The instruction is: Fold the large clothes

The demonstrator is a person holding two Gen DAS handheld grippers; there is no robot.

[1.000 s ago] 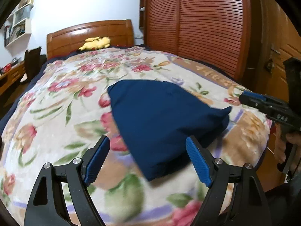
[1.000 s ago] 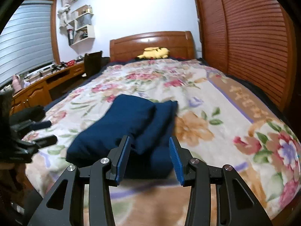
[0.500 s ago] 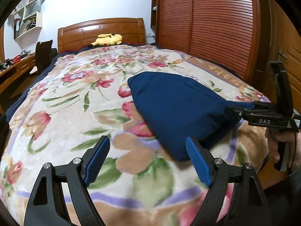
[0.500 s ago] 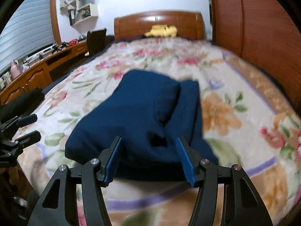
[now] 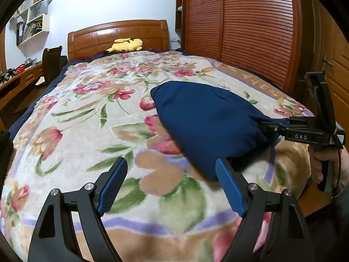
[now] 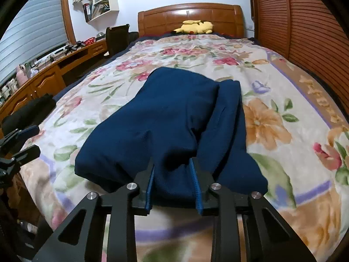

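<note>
**Operator:** My right gripper (image 6: 173,183) has its jaws pinched onto the near edge of the navy garment (image 6: 170,118), with a thick wad of cloth between the blue pads. My left gripper (image 5: 172,185) has its jaws wide apart with nothing in them, hovering over the floral blanket (image 5: 87,118) just short of the garment's near left corner.

**Colleague:** Where does the garment lie?

**Operator:** Toward the foot of the bed, on the blanket, already folded into a bulky bundle with one narrower layer showing along its right side.

**Colleague:** How will it handle?

**Operator:** I judge it soft, thick and limp, probably fleece or knit. It should sag wherever it is unsupported, and the layers may slide apart. It looks light and not fragile. I'd take the near left corner with the free gripper, catching all layers, so both near corners lift together.
</note>
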